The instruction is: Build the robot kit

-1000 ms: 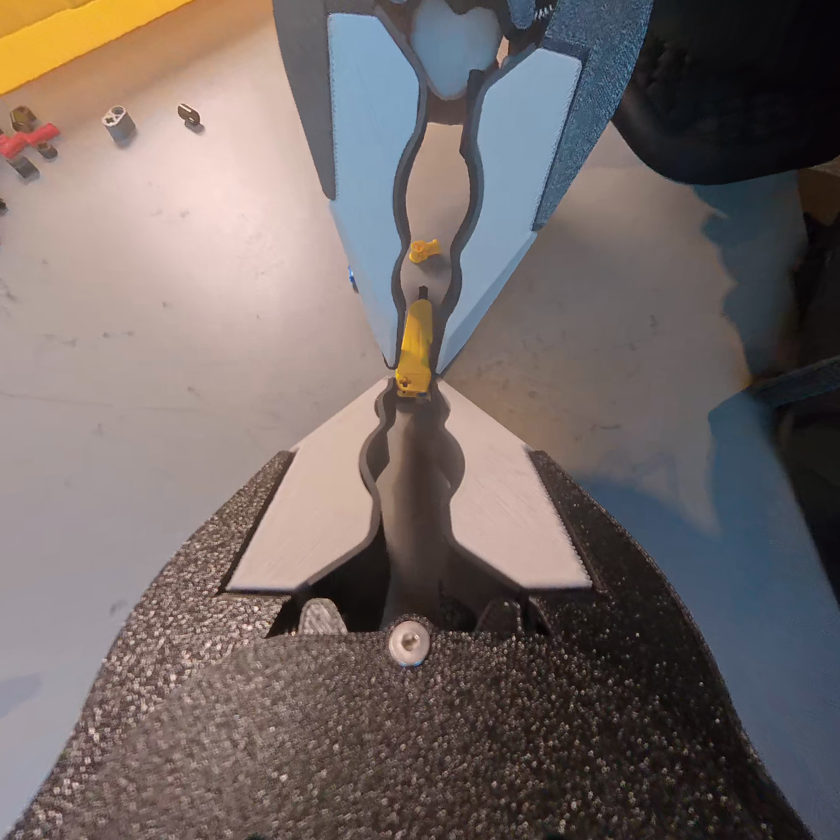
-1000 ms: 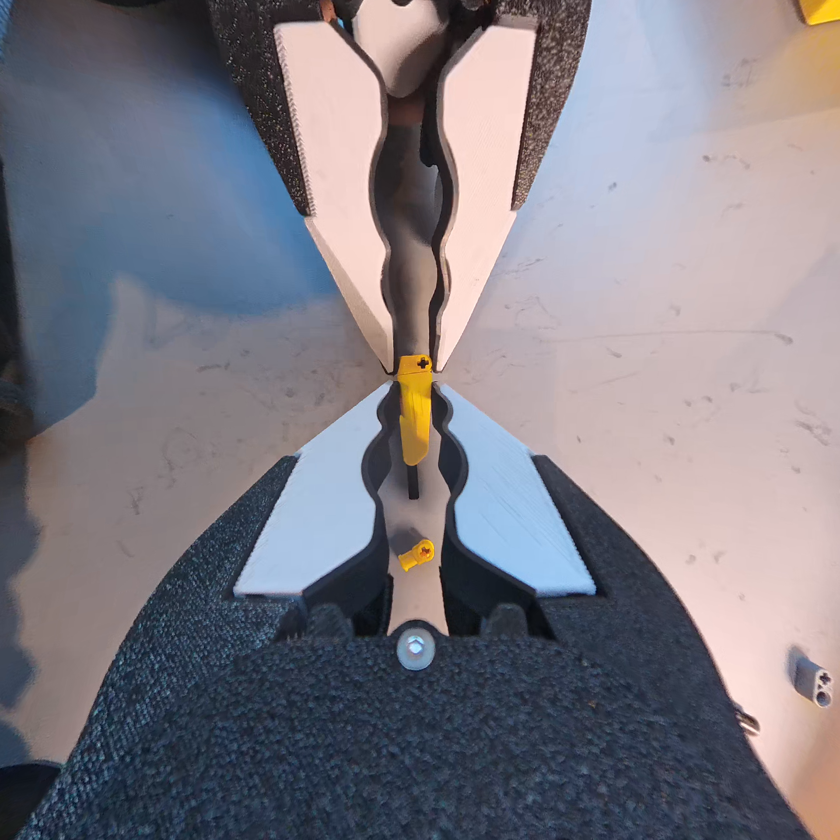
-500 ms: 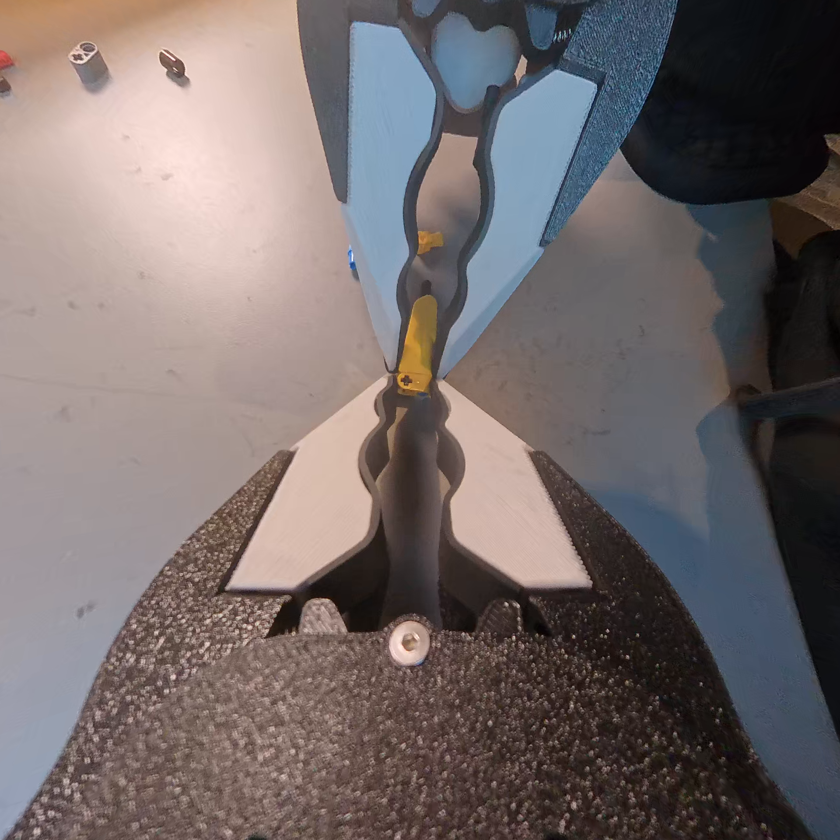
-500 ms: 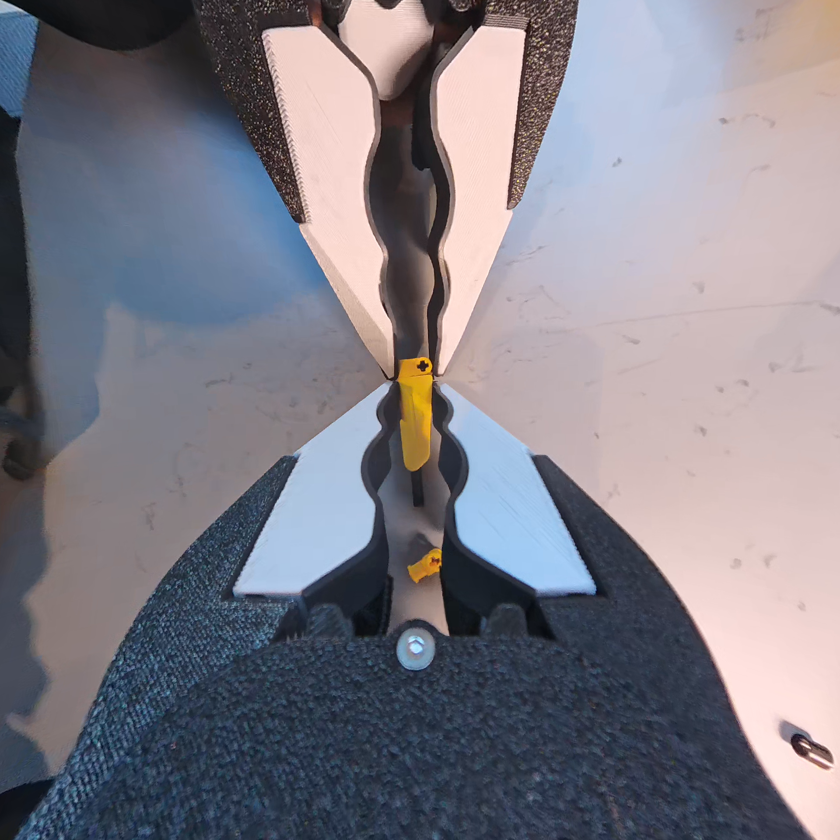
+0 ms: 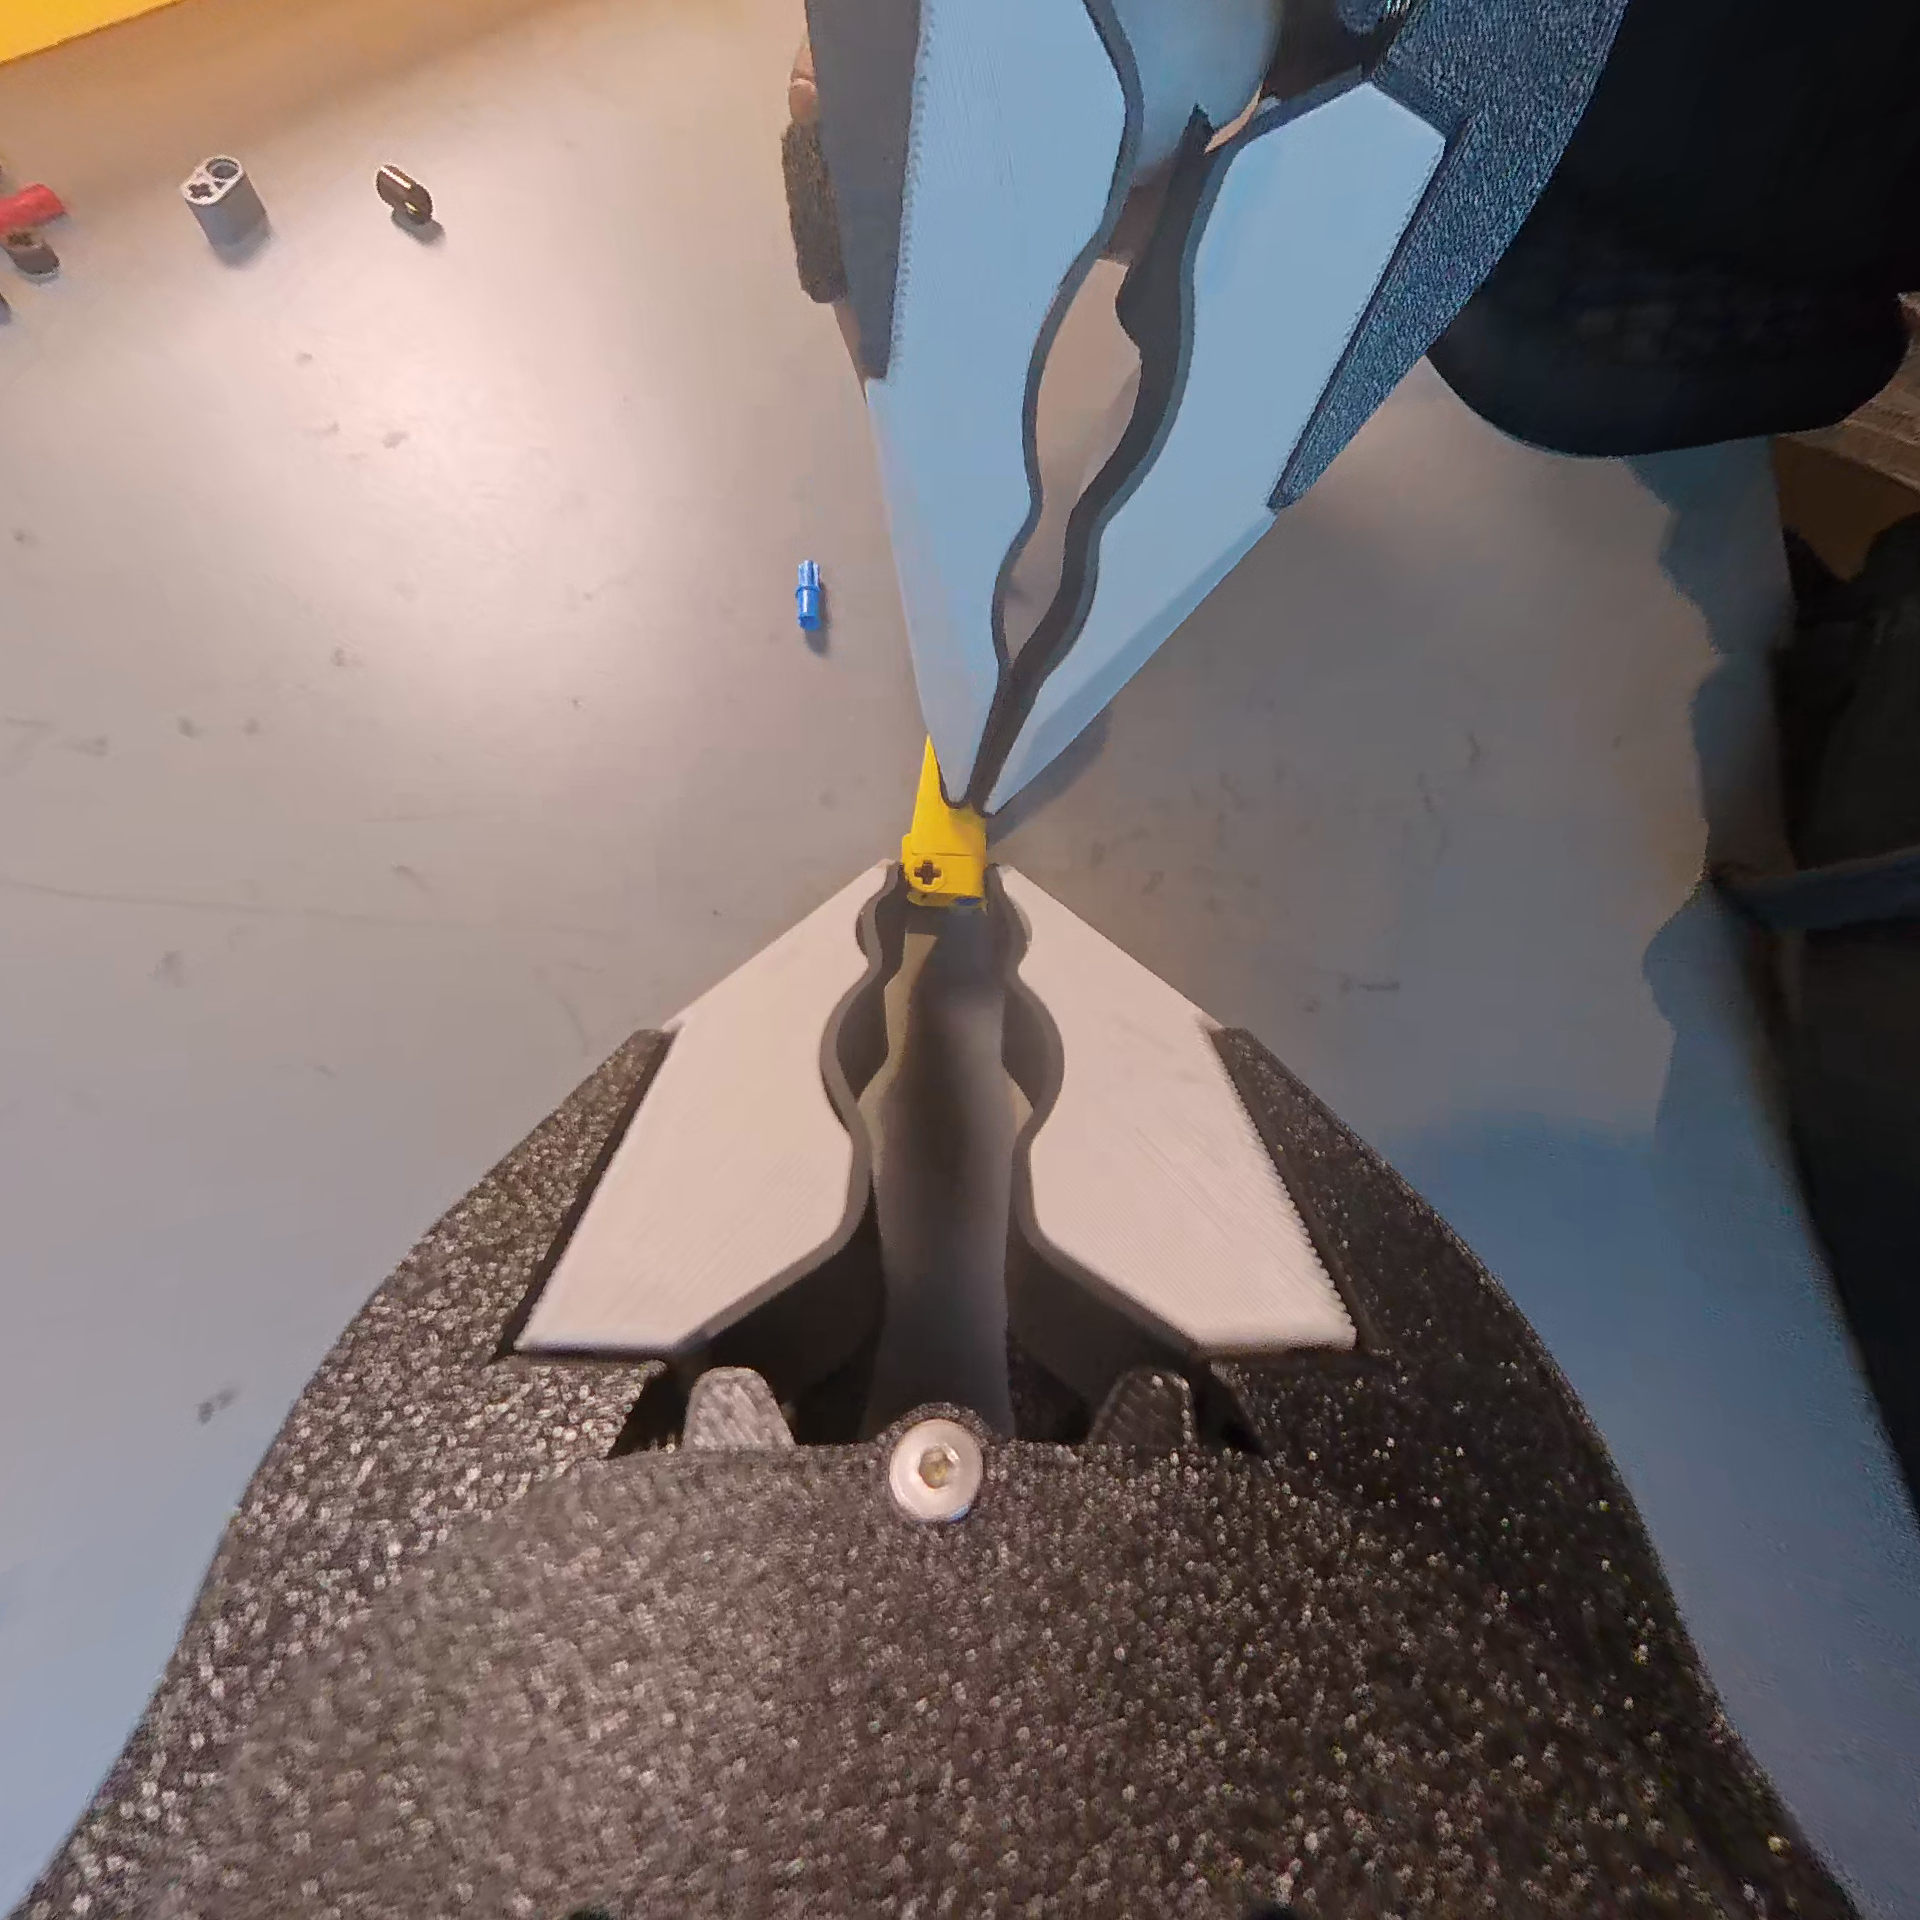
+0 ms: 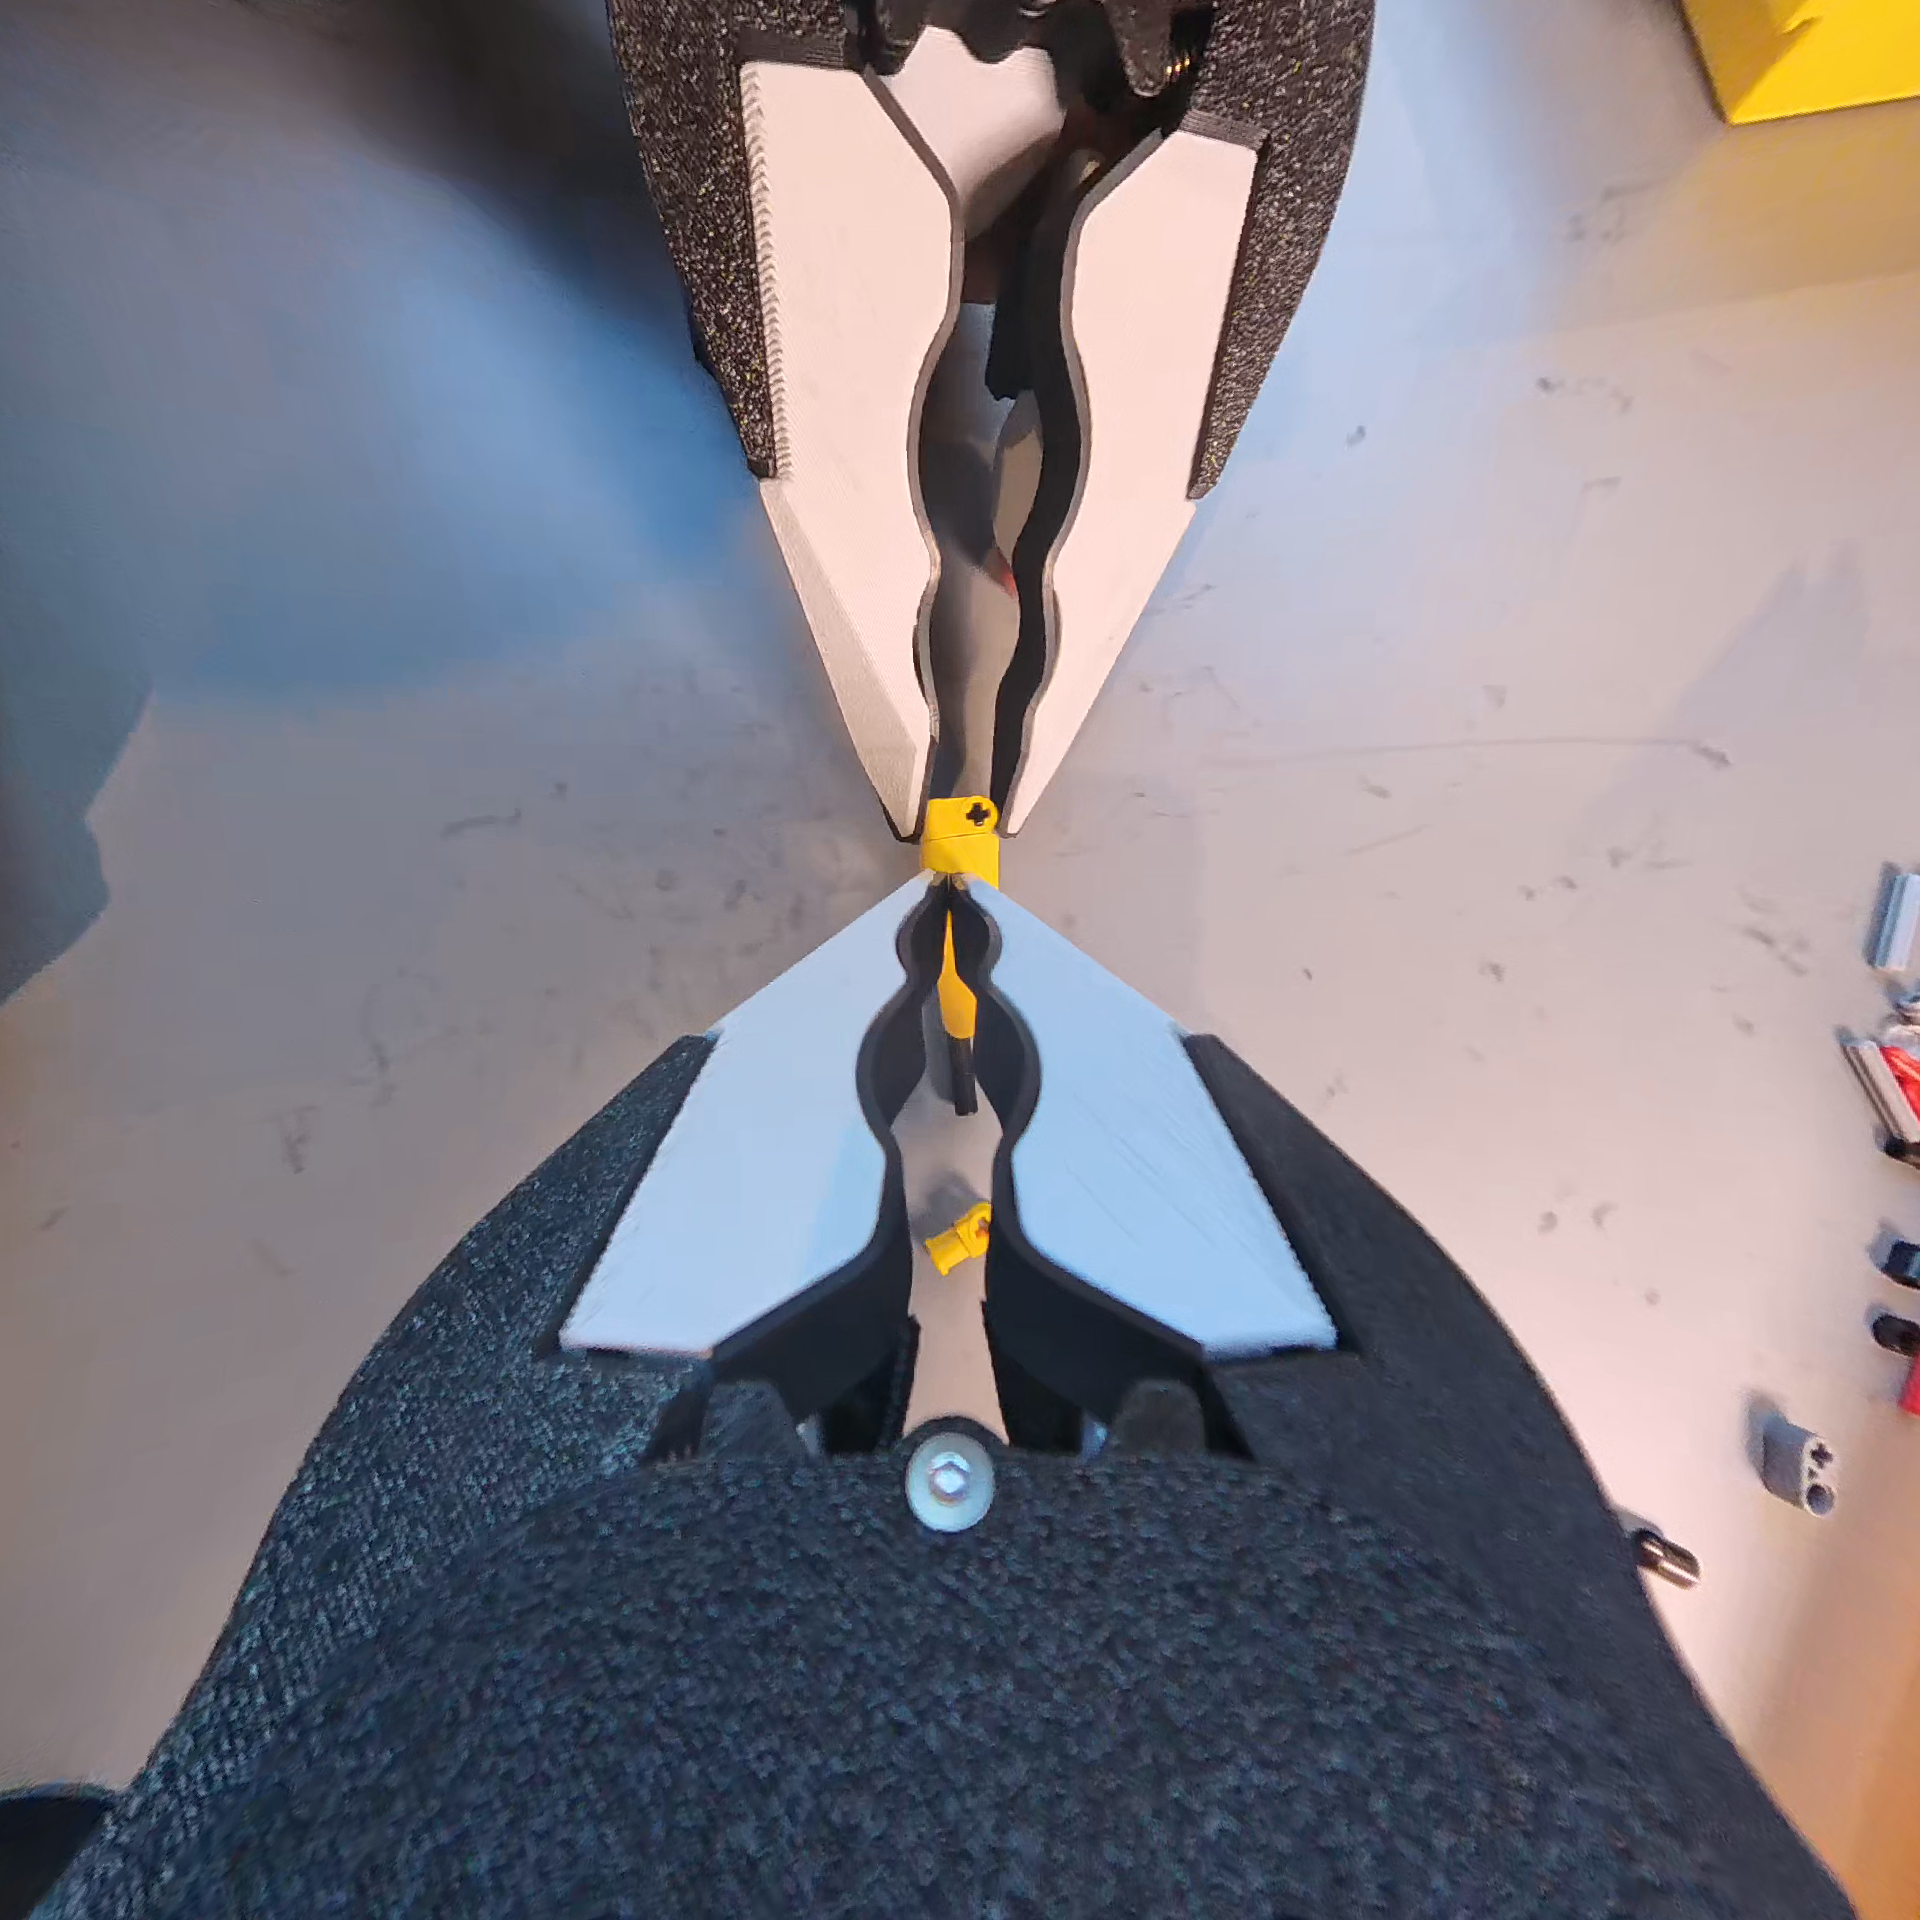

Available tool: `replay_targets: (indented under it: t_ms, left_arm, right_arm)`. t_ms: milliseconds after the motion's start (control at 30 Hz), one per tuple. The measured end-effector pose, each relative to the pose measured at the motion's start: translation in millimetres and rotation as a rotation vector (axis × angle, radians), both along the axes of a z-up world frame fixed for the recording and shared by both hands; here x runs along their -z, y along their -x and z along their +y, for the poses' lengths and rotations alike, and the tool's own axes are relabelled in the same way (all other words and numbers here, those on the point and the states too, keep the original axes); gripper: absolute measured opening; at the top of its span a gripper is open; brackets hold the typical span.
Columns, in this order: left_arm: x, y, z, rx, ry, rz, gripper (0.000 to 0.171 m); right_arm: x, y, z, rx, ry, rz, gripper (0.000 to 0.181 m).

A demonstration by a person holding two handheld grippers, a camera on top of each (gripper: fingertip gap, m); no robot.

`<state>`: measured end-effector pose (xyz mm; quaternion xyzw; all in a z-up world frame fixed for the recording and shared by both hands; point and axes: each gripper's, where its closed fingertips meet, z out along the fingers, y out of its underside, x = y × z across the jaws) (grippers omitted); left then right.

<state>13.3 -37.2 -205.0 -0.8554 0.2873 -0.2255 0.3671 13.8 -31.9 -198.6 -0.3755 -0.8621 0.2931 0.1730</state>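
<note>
My two grippers meet tip to tip above a grey table (image 5: 416, 831). Between them is a small yellow connector piece (image 5: 940, 857) with a cross-shaped hole. My left gripper (image 5: 940, 885) is shut on its blocky end. My right gripper (image 5: 977, 802) comes in from above, tilted, and is shut on the thin end. In the right wrist view the yellow piece (image 6: 961, 840) sits between my right gripper (image 6: 961, 881) and the left gripper (image 6: 961, 823). A thin yellow strip and a black axle (image 6: 964, 1075) run back between the right fingers.
On the table lie a small yellow pin (image 6: 958, 1252), a blue pin (image 5: 808, 608), a grey connector (image 5: 223, 197), a dark link (image 5: 403, 192) and a red piece (image 5: 31, 208). More small parts (image 6: 1797, 1465) lie at the right, a yellow box (image 6: 1808, 52) at the far corner. Left and right tips are no more than a few centimetres apart.
The right gripper has tilted sideways relative to the left one. The yellow piece's long part now shows edge-on between its fingers. The blue pin has come into view. Both grippers stay shut.
</note>
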Motion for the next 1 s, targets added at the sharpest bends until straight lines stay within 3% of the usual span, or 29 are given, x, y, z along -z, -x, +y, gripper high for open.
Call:
replay_targets:
  t_ms: [233,467,600,667,800,1000]
  left_arm:
    - [1,2,-1,0.003,-0.027,0.051,0.015]
    - [2,2,-1,0.016,-0.055,0.088,0.015]
    - [6,5,1,0.033,-0.113,0.179,0.026]
    - [8,2,0,0.049,-0.114,0.192,0.015]
    - [9,3,0,0.045,-0.111,0.207,0.015]
    - [8,17,2,-0.021,-0.109,0.201,0.015]
  right_arm:
    - [-2,3,2,0.001,-0.055,0.008,0.016]
    - [8,1,3,0.008,-0.05,-0.027,0.012]
    - [10,1,3,0.005,-0.043,-0.037,0.012]
    - [10,2,2,0.002,-0.05,-0.035,0.012]
    - [10,2,5,0.01,-0.066,-0.024,0.014]
    - [-12,1,13,0.019,-0.06,0.111,0.02]
